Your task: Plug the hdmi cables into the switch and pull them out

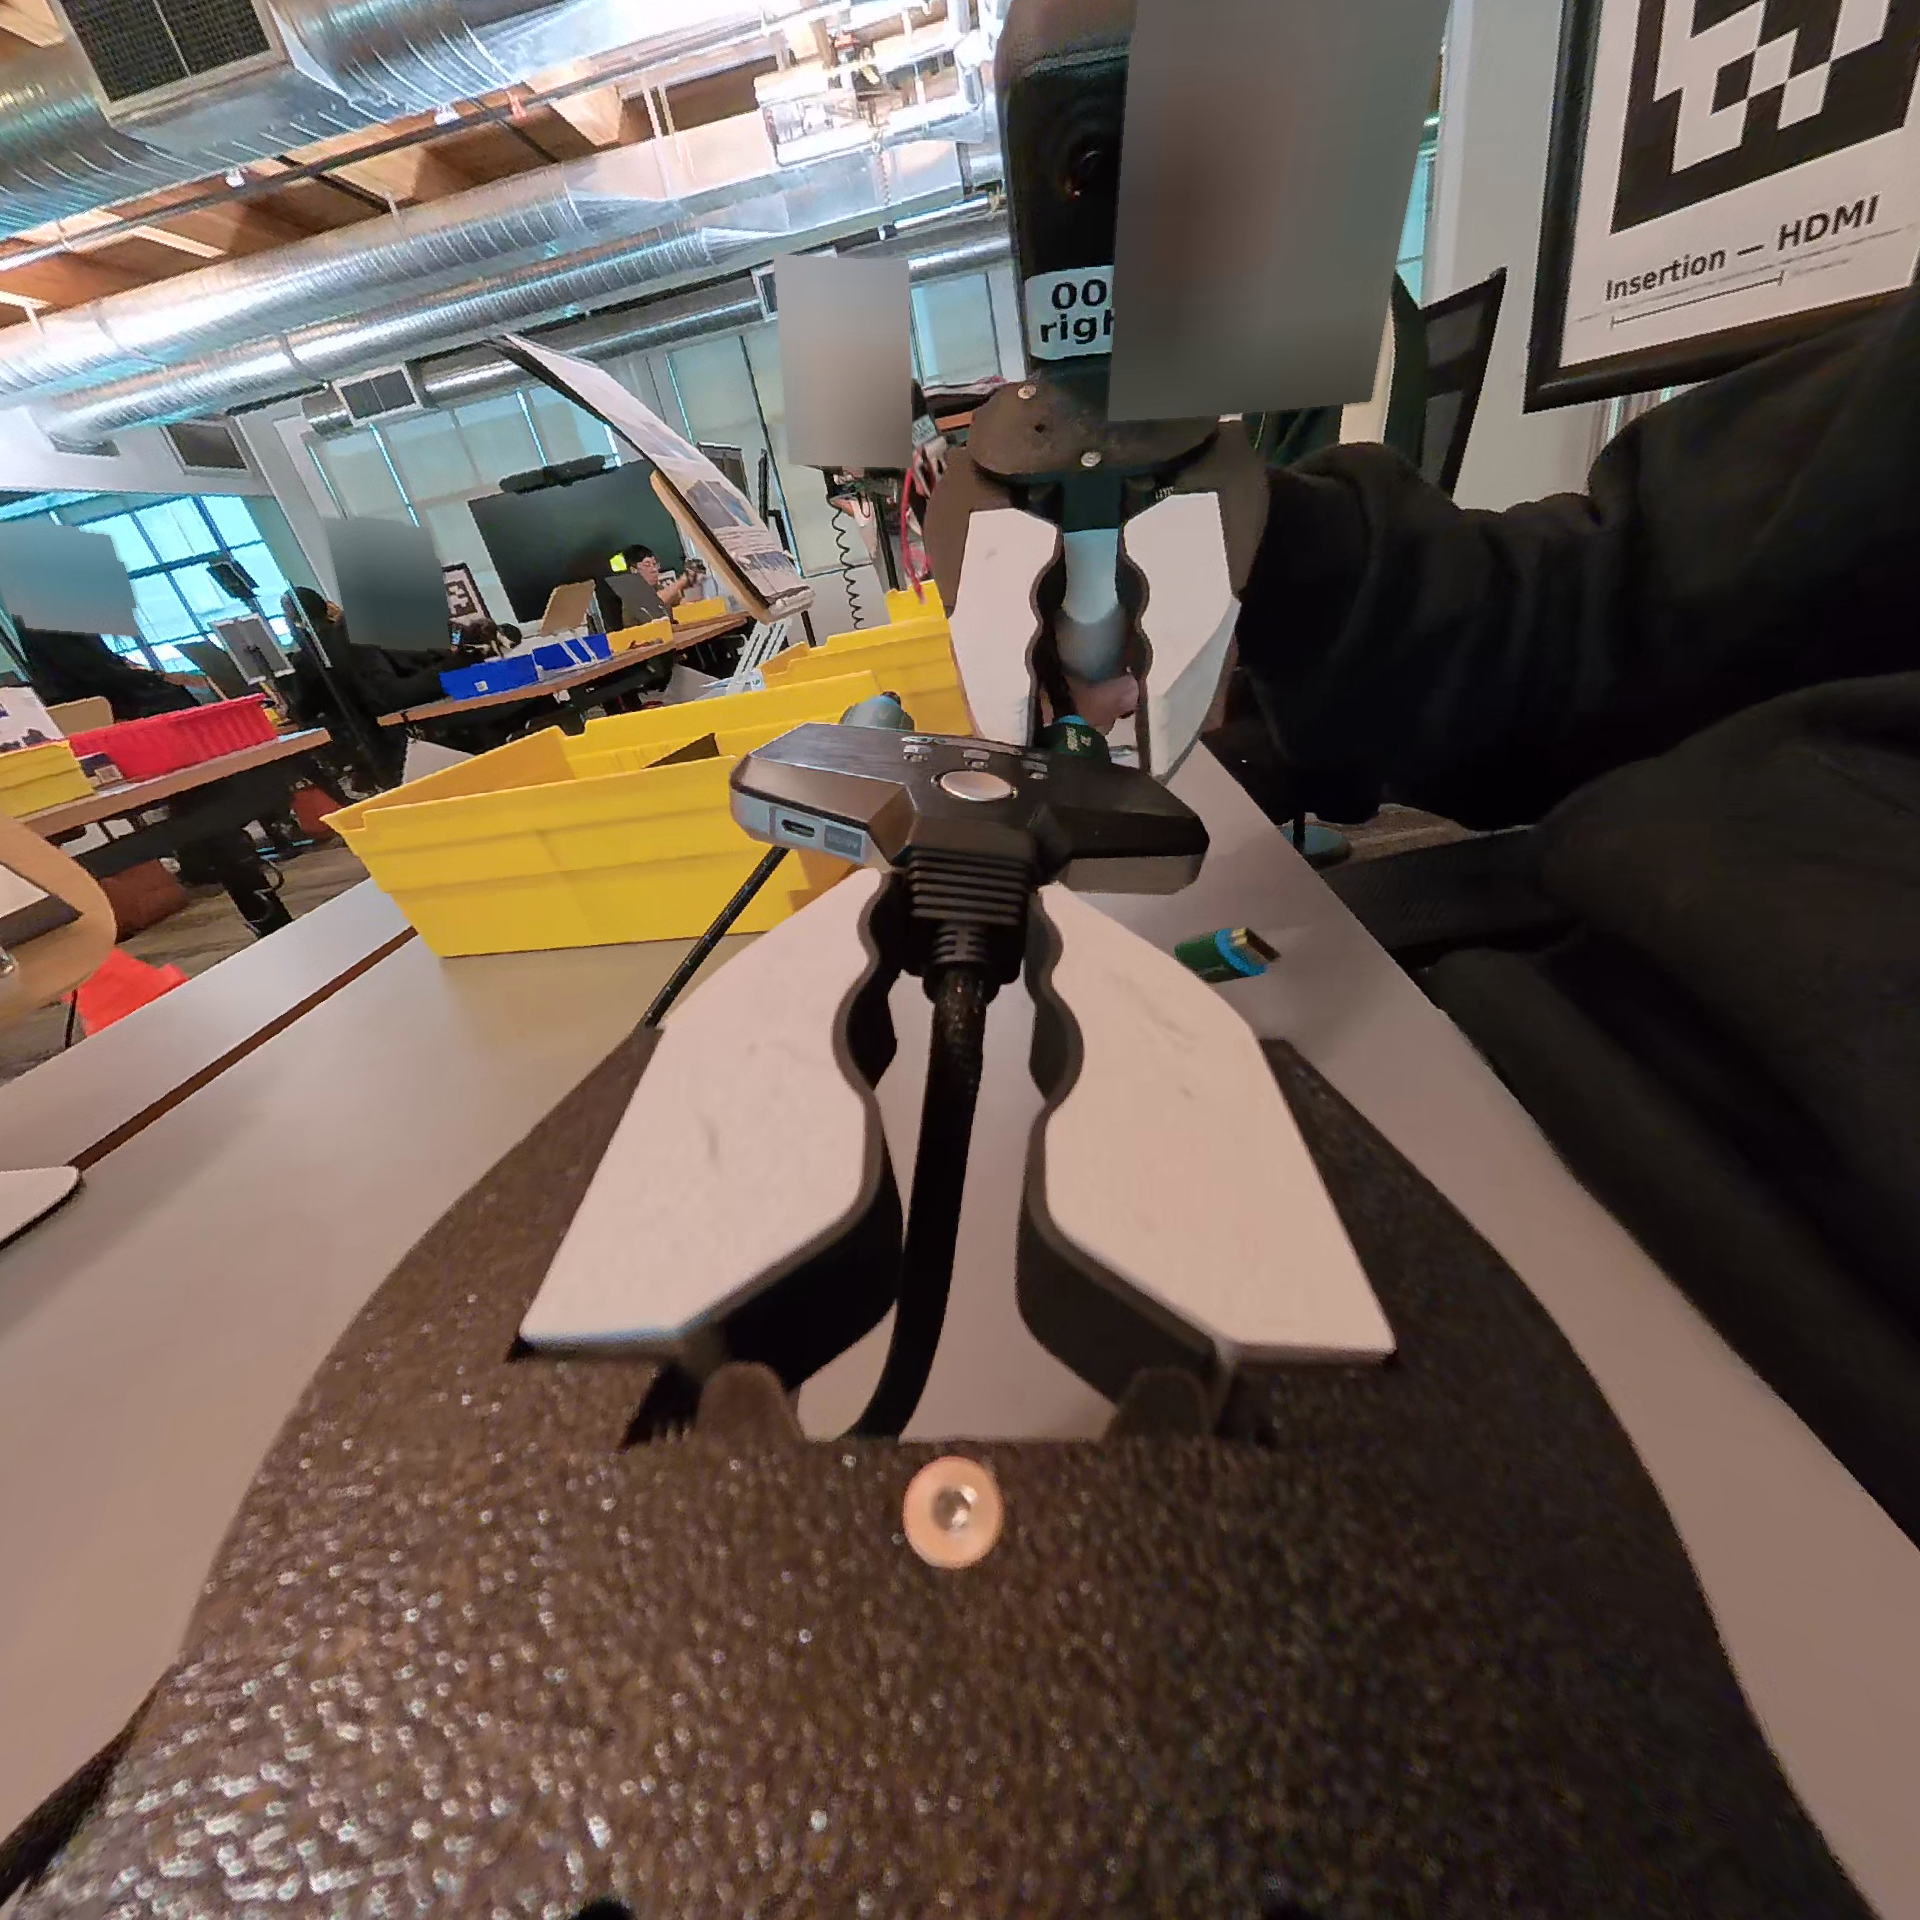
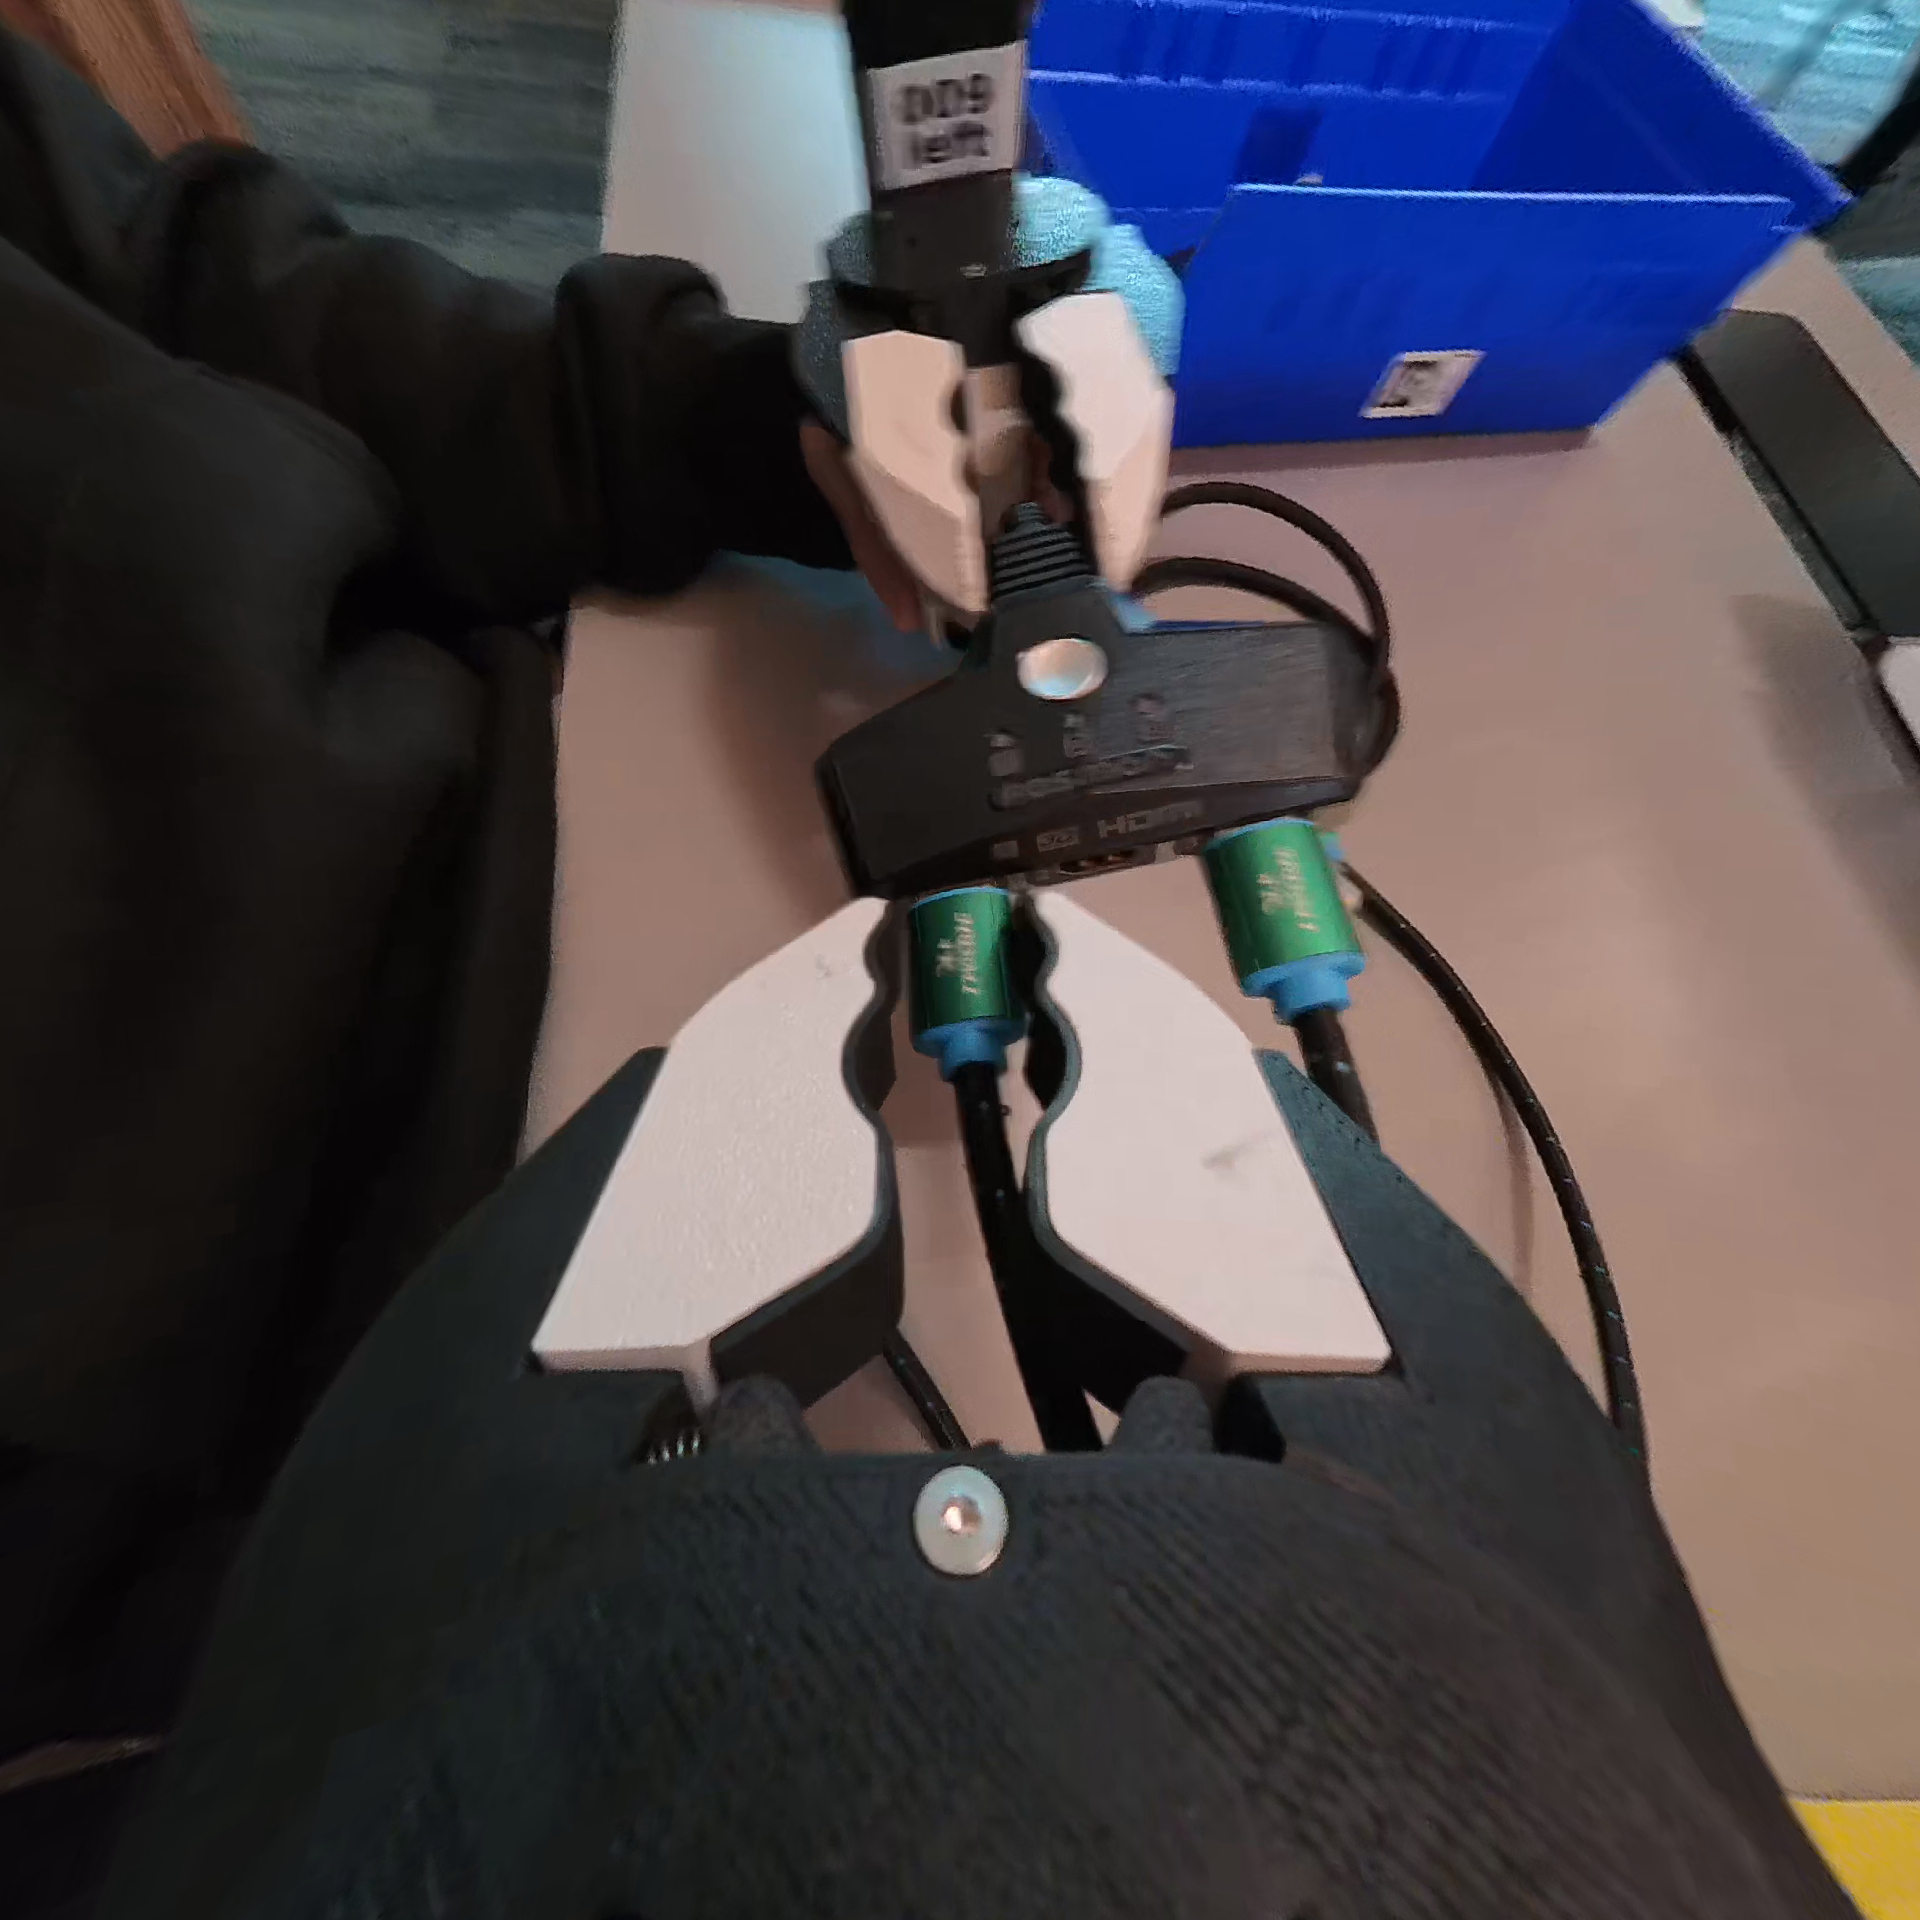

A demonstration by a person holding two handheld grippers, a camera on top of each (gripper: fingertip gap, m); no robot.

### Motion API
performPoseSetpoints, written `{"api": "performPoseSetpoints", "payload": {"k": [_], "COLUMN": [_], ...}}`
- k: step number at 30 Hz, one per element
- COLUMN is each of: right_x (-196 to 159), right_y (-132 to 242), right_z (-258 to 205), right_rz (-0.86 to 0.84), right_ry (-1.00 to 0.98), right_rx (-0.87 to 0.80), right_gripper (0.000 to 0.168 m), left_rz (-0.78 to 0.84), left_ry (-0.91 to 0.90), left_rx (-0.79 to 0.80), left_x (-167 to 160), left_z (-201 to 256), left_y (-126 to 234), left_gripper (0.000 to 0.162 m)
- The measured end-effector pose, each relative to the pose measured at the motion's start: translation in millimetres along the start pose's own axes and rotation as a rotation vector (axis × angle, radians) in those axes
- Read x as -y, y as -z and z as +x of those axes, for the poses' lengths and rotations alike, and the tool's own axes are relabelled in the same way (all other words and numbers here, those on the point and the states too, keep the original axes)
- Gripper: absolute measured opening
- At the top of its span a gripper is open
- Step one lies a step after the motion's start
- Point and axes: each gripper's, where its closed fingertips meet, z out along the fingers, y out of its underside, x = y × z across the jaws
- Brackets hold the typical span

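The black HDMI switch (image 1: 966,795) is held off the table; it also shows in the right wrist view (image 2: 1091,727). My left gripper (image 1: 961,894) is shut on the ribbed collar of the switch's own black cable (image 1: 940,1143). My right gripper (image 2: 961,920) is shut on a green HDMI plug (image 2: 961,971) whose tip meets the switch's left port. A second green plug (image 2: 1283,914) sits at the right port. The middle port (image 2: 1091,862) is empty. A third green plug (image 1: 1226,951) lies loose on the table.
Yellow bins (image 1: 582,852) stand on the table behind the switch in the left wrist view. A blue bin (image 2: 1455,260) stands beyond the left gripper (image 2: 1039,577) in the right wrist view. Black cables (image 2: 1538,1195) loop across the table on the right. A black sleeve (image 1: 1558,644) reaches in.
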Motion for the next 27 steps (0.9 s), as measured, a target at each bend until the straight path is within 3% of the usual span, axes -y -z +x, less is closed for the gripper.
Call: {"api": "performPoseSetpoints", "payload": {"k": [11,21,27], "right_x": [-0.6,-8.1,-13.1], "right_y": [-1.8,7.2,-2.4], "right_z": [-2.7,-2.5,0.2], "right_rz": [-0.039,-0.248,-0.253], "right_ry": [-0.005,0.002,0.192], "right_rx": [-0.026,-0.044,-0.132], "right_gripper": [0.021,0.023,0.021], "left_rz": [0.004,-0.046,-0.039], "left_ry": [-0.006,-0.014,0.014], "left_rx": [-0.011,-0.019,-0.024], "left_x": [2.1,-3.6,-5.3], "left_z": [2.2,6.2,4.2], "left_y": [3.1,-1.9,-0.6], "left_gripper": [0.022,0.022,0.022]}}
